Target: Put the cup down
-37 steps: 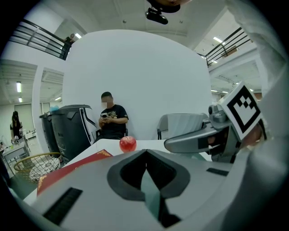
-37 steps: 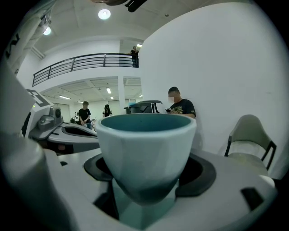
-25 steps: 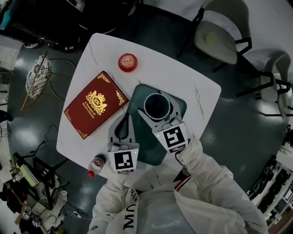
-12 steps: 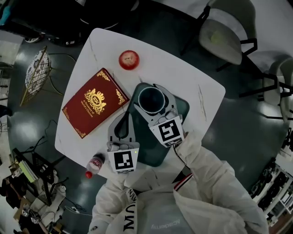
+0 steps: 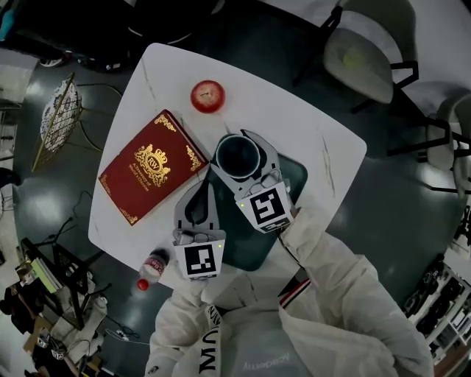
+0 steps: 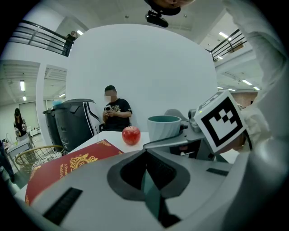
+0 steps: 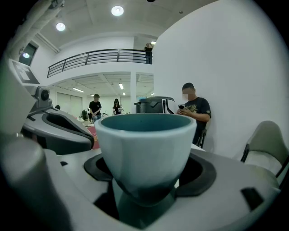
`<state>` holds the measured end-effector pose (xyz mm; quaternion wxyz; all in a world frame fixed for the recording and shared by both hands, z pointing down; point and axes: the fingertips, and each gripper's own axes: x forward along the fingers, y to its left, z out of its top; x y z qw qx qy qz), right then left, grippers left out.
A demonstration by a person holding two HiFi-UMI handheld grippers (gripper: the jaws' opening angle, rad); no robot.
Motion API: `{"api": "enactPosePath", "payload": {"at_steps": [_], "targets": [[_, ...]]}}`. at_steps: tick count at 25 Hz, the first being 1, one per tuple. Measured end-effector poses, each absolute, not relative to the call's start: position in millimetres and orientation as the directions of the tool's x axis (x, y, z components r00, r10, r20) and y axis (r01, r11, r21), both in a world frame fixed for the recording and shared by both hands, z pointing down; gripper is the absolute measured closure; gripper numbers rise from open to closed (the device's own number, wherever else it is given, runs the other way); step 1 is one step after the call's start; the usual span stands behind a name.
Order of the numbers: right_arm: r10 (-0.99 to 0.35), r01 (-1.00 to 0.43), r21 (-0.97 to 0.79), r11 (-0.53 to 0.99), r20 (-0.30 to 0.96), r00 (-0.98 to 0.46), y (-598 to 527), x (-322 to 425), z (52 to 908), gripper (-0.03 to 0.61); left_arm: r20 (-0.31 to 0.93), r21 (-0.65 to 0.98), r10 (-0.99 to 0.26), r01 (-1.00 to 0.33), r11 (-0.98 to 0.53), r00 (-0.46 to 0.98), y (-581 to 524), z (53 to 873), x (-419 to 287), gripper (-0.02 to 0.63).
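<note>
light: dim head view, bright gripper views | source: ceiling lamps | distortion: fisheye edges, dark vignette

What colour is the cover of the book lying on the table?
Dark red with gold crest and corner ornaments; the book shows best in the head view.
</note>
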<state>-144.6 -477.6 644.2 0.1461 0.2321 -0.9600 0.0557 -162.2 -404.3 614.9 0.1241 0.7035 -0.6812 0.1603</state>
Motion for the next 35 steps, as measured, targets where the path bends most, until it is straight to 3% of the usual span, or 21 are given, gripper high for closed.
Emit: {"api": "enactPosePath", "payload": {"at_steps": [23,35], "targets": [[-0.419,-0.454,-0.048,0.890,0.309,-0.854,-477.8,-152.2,653.3,0.202,0.405,-0.044,-0.914,-0.998,-0.051,0.029,-403.8,617.7,-161.6,0.603],[-0.381,-0.441,-0.056,0.896,0.414,-0.827,-473.3,-149.0,663.0,0.201,0.406,-0.044,-0.913,-0.998,-0.052,0.029,-392.4,607.3,-157.7,0.603]]}}
